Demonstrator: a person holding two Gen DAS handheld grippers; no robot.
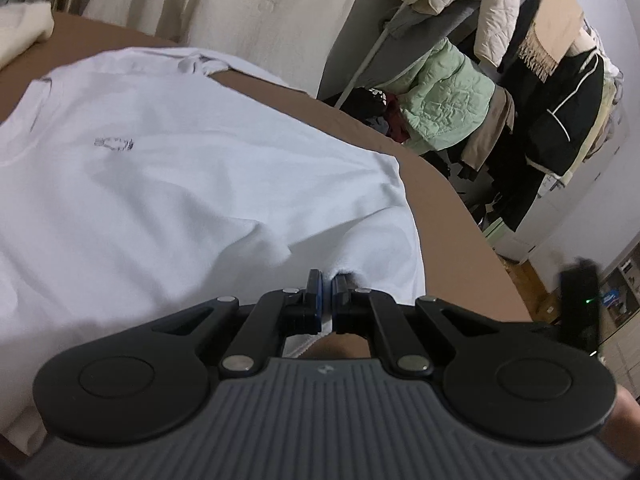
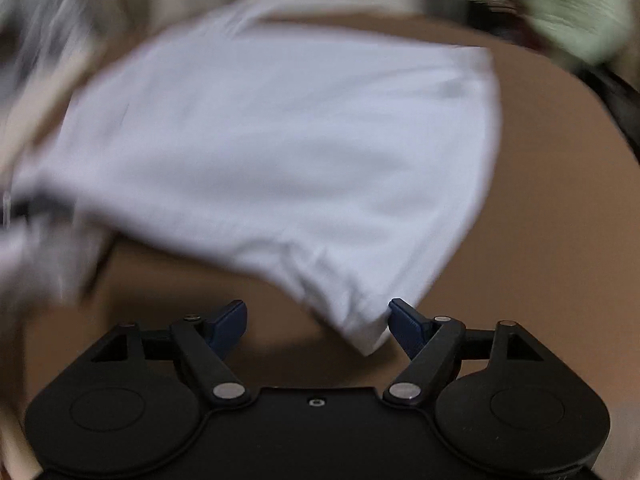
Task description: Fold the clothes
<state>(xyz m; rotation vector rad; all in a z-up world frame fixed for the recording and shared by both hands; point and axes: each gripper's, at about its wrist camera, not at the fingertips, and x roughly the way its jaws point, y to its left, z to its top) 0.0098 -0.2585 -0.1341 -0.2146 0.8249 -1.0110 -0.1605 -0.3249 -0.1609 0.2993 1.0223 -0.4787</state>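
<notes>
1. A cream cloth (image 1: 22, 34) lies at the far left corner of the brown table (image 1: 452, 208), with pale curtains (image 1: 248, 0) hanging behind it.
2. A white T-shirt (image 1: 160, 184) is spread across the table, a small dark print (image 1: 114, 144) on its chest; its collar end lies toward the far left.
3. The left gripper (image 1: 327, 292) has its blue pads pressed together on a pinch of the T-shirt's near edge, the cloth puckering up just ahead of the tips.
4. To the right, past the table's edge, a rack is heaped with clothes, among them a pale green quilted jacket (image 1: 444, 96), a cream quilted coat (image 1: 500, 4) and a dark coat (image 1: 560, 128).
5. In the right wrist view, which is blurred, the right gripper (image 2: 316, 316) stands spread wide over the table.
6. A corner of the T-shirt hangs down between its fingers, just beside the right-hand blue pad (image 2: 406, 326); the pads do not press on it.
</notes>
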